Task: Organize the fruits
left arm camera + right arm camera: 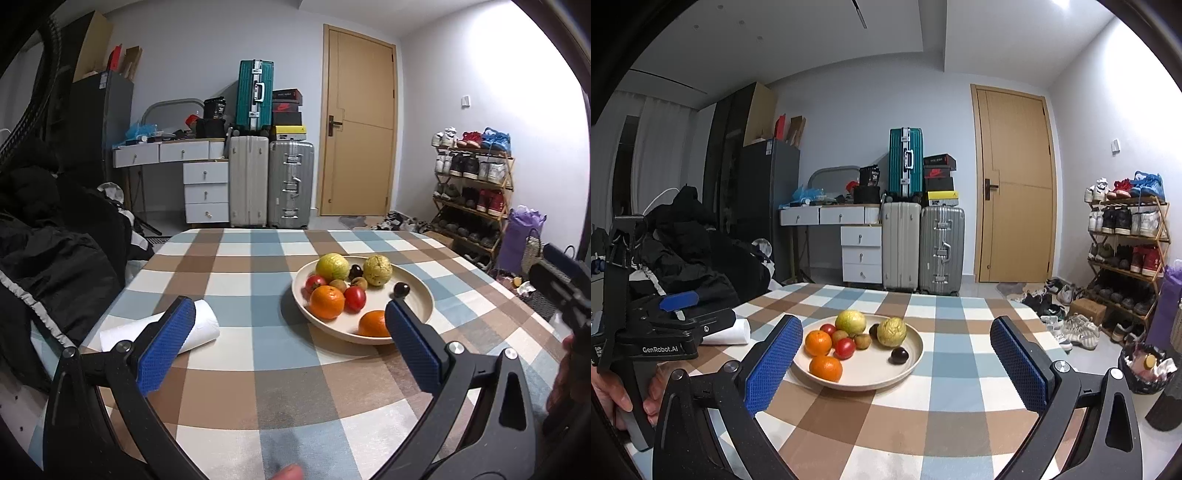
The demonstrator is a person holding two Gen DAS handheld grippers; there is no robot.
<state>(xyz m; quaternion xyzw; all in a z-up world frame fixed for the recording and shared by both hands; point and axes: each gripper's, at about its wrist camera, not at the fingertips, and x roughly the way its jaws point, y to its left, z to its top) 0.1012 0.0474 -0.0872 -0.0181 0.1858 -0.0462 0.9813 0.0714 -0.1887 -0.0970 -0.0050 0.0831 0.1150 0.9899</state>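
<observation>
While both tongs hover above the checked surface (236, 332), each pair stands wide with nothing between its blue pads. At the far left of the left wrist view lies a heap of dark clothing (55, 251). Next comes a white paper roll (201, 325) lying on its side on the surface, partly behind the left pad of the left tongs (290, 332). To the right of the roll, well apart from it, sits the cream plate (421, 295) that carries the fruits. On its left half lies a tight cluster: a yellow-green guava (332, 266) at the back, a second rougher guava (377, 270) to its right, a dark plum (355, 272) between them, a red tomato (314, 283), two small brown fruits, a large orange (327, 302) in front and another tomato (355, 298) just beside it. A second orange (373, 324) rests near the plate's front rim, partly hidden by the right pad, and a lone dark plum (402, 289) lies apart toward the right.

From the right wrist view, the left tongs' body appears at far left, gripped by a hand (617, 391). The plate (908, 354) lies just beside the left pad of the right tongs (894, 360), with bare surface under the gap. Suitcases (923, 243), a door (1014, 184) and a shoe rack (1126, 251) stand behind.
</observation>
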